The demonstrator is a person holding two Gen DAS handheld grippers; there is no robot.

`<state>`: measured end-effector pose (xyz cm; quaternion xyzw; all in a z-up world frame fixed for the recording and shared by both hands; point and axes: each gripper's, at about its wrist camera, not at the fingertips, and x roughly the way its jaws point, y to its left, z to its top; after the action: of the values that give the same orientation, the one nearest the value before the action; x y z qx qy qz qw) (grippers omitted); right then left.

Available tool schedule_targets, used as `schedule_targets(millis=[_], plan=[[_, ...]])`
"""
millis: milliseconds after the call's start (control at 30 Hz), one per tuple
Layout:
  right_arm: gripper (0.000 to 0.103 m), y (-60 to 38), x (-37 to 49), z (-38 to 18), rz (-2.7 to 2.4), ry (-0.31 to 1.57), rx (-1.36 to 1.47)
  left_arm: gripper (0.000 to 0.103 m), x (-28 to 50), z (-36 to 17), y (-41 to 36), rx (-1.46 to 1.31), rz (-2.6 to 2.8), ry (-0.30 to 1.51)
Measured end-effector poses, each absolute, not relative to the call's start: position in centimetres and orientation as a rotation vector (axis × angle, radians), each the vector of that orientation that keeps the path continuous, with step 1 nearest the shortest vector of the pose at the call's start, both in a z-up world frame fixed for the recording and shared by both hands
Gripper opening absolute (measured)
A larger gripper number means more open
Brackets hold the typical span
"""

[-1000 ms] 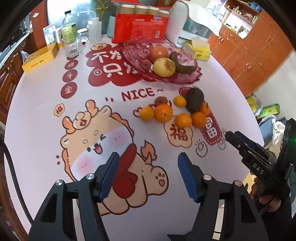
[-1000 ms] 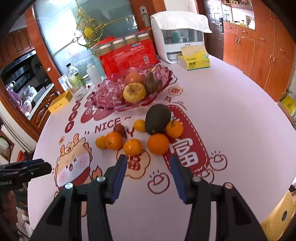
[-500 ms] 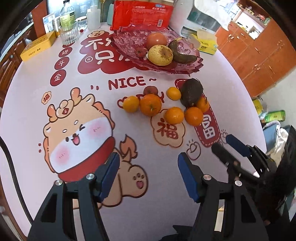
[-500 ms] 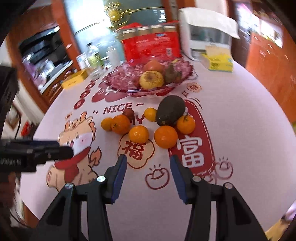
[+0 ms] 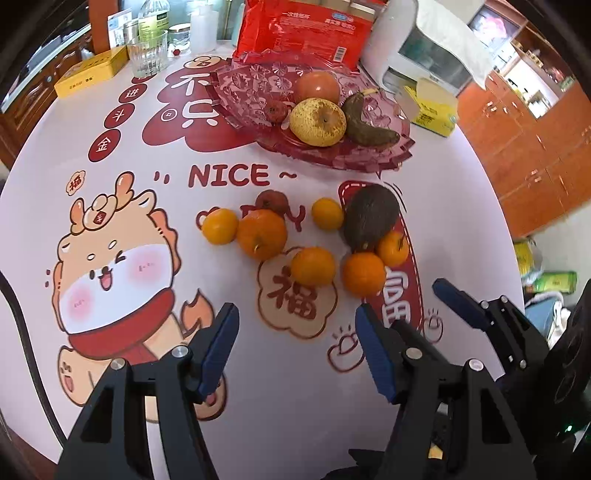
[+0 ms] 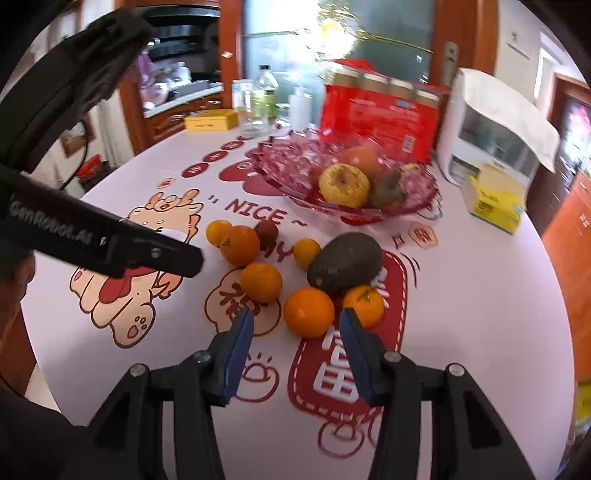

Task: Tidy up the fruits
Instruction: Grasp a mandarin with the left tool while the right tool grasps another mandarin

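Note:
Several oranges lie loose on the printed tablecloth around a dark avocado and a small red fruit. Behind them a pink glass dish holds a yellow pear, a red round fruit and a dark banana. My left gripper hangs open and empty, short of an orange. My right gripper is open too, with the nearest orange just ahead of its gap, untouched. The avocado lies behind that orange. The left gripper's finger crosses the left side of the right wrist view.
A red package, a white appliance and a yellow tissue box stand behind the dish. A drinking glass, bottles and a yellow tin sit at the back left. The round table's edge curves away on the right.
Both grippers have come closer to the loose fruit. The left one slid right over the cartoon print. The right one rolled and now has an orange just ahead of its fingers.

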<state>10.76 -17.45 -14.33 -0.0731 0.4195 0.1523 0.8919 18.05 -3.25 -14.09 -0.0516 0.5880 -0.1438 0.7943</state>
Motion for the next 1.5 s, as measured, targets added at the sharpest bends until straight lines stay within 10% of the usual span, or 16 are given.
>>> schedule_targets(millis=[633, 1500], plan=[[0.049, -18.7, 13.6, -19.4, 0.479, 0.819, -0.135, 0.07, 21.7, -19.7, -6.5, -0.119, -0.226, 1.293], [0.043, -19.0, 15.2, -21.2, 0.439, 0.906, -0.093, 0.039, 22.7, -22.0, -8.1, -0.136, -0.274, 1.278]])
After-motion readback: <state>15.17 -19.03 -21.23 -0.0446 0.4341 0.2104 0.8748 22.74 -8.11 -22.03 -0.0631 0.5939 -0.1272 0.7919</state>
